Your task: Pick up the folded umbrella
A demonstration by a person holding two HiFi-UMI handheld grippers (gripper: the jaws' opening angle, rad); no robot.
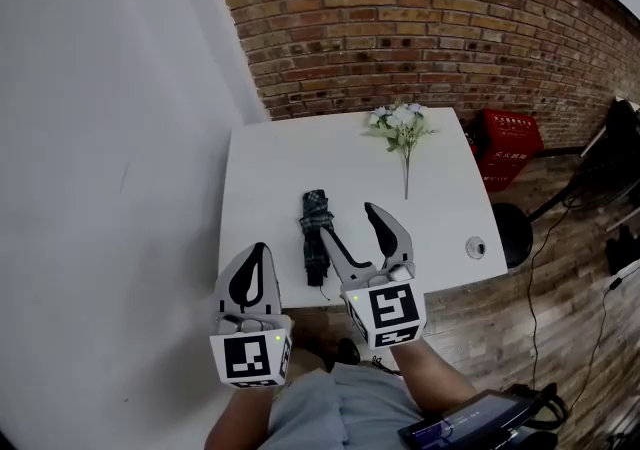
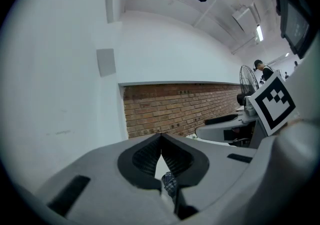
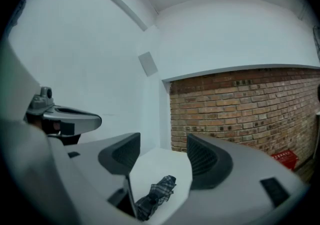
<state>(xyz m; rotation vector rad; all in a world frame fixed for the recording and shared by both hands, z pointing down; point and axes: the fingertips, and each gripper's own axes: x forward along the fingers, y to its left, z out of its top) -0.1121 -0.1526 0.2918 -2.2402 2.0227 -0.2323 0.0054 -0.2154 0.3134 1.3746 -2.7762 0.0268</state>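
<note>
The folded umbrella [image 1: 314, 234], dark plaid with a black handle, lies lengthwise on the white table [image 1: 270, 178] near its front edge. My right gripper [image 1: 347, 220] hovers open just right of it, its left jaw alongside the umbrella and nothing between the jaws. In the right gripper view the umbrella [image 3: 158, 193] shows low down, below and ahead of the open right gripper [image 3: 162, 145]. My left gripper [image 1: 257, 252] is at the table's front edge, left of the umbrella, shut and empty. In the left gripper view the left gripper [image 2: 161, 137] has its tips touching, with a bit of the umbrella [image 2: 170, 183] showing beneath.
A bunch of white flowers [image 1: 402, 128] lies at the table's far right. A small round object [image 1: 476, 248] sits near the right edge. A red crate [image 1: 508, 143] and black stool [image 1: 513, 232] stand on the floor at right. Brick wall [image 1: 420, 18] behind, white wall at left.
</note>
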